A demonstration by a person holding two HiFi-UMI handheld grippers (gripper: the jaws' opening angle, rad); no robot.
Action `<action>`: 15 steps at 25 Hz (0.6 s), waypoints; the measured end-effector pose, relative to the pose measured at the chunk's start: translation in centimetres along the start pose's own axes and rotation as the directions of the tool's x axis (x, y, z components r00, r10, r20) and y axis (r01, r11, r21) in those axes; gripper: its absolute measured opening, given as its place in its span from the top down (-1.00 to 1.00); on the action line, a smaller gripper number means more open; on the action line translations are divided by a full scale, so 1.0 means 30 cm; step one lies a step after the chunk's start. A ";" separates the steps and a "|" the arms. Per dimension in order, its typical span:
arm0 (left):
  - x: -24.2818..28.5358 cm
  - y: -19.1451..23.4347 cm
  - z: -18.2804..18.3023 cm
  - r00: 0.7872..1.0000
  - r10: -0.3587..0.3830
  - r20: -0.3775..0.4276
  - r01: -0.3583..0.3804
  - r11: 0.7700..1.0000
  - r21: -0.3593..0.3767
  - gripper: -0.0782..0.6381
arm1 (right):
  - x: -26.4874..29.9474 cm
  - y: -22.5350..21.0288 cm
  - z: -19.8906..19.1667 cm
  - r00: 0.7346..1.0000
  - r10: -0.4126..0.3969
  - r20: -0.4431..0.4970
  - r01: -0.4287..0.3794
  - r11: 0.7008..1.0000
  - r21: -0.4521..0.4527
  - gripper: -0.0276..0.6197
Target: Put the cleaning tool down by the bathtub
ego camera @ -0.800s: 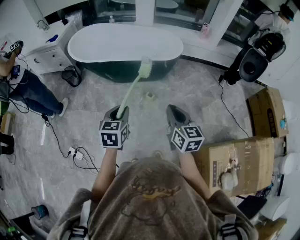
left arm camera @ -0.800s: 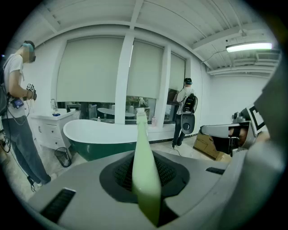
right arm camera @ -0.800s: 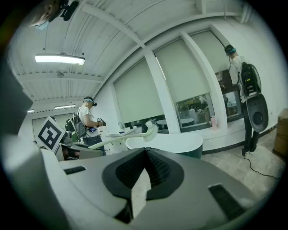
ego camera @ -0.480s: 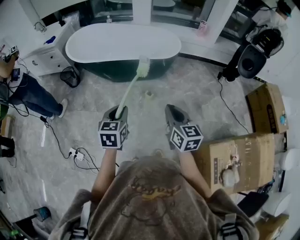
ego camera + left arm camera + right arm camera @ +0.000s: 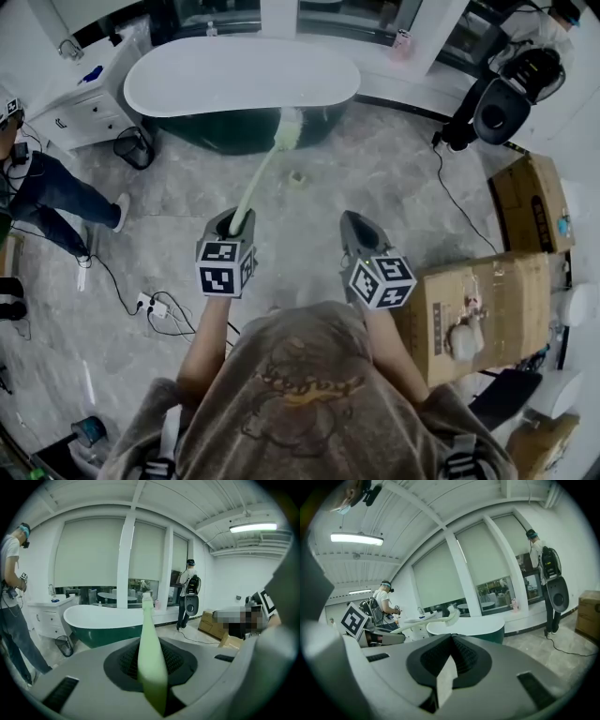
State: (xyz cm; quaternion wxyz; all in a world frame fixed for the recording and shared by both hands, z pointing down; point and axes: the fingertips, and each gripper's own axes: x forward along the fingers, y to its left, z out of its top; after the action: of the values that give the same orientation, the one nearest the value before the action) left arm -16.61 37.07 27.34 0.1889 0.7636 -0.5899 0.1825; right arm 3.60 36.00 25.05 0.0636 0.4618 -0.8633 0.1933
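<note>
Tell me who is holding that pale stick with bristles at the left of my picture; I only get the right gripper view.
Observer: The left tool is. Its own view shows its jaws shut on the green handle of a long brush.
Operator: How near is it to the tub?
Observer: In the head view the bristle end shows against the bathtub's dark green side; I cannot tell whether they touch.
Operator: Is anything lying on the ground there?
Observer: Yes. The head view shows a small pale object on the floor just short of the tub, right of the handle.
</note>
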 end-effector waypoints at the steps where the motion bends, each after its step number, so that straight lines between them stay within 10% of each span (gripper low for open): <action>1: 0.000 0.005 -0.006 1.000 -0.007 -0.003 0.007 1.000 0.004 0.57 | -0.001 0.005 -0.005 1.000 -0.004 0.005 0.004 1.000 0.004 0.92; 15: 0.145 0.084 0.005 1.000 -0.014 -0.028 0.015 1.000 0.014 0.57 | 0.174 -0.044 0.018 0.999 -0.015 0.037 0.014 1.000 0.022 0.92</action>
State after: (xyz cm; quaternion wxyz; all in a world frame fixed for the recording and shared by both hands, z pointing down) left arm -18.00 32.78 29.57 0.1929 0.7666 -0.5803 0.1960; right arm 1.77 31.10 26.42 0.0440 0.4723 -0.8587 0.1939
